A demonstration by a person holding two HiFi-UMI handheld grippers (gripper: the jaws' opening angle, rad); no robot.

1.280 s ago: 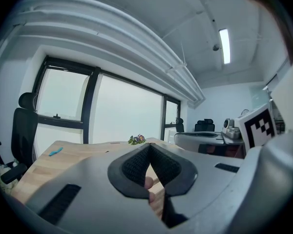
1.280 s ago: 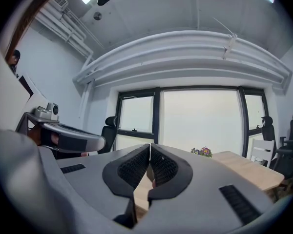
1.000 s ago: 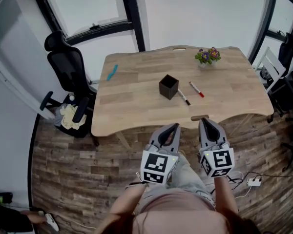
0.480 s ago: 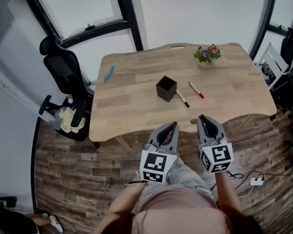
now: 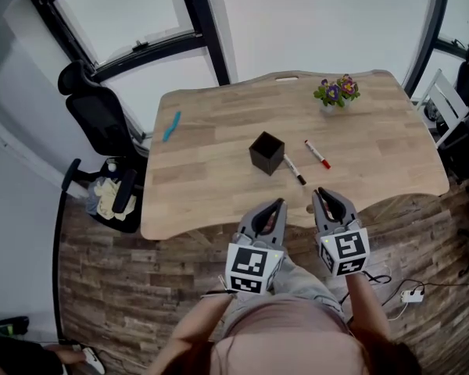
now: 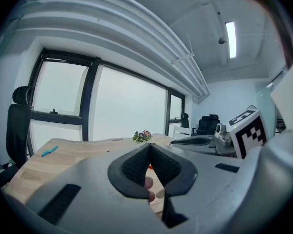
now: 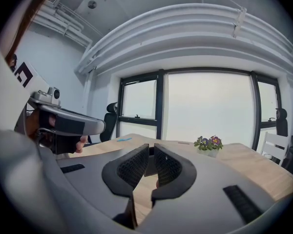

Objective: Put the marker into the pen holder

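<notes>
On the wooden table (image 5: 211,178) stands a black square pen holder (image 5: 266,153). Just right of it lies a white marker with a black cap (image 5: 294,169), and further right a marker with a red cap (image 5: 316,154). Both grippers hover at the table's near edge, short of the markers. My left gripper (image 5: 279,203) (image 6: 150,146) has its jaws together with nothing held. My right gripper (image 5: 320,193) (image 7: 151,146) points at the black-capped marker; its tips stand almost touching with nothing between them. Behind that slit a dark shape shows, probably the holder.
A small pot of flowers (image 5: 335,92) (image 7: 208,143) stands at the table's far right. A blue object (image 5: 171,126) lies at the far left. A black office chair (image 5: 102,116) stands left of the table, with windows behind. Cables lie on the wooden floor at the right.
The person has stepped nearer the table. Both grippers moved forward, from over the floor to the table's near edge. The things on the table have not moved.
</notes>
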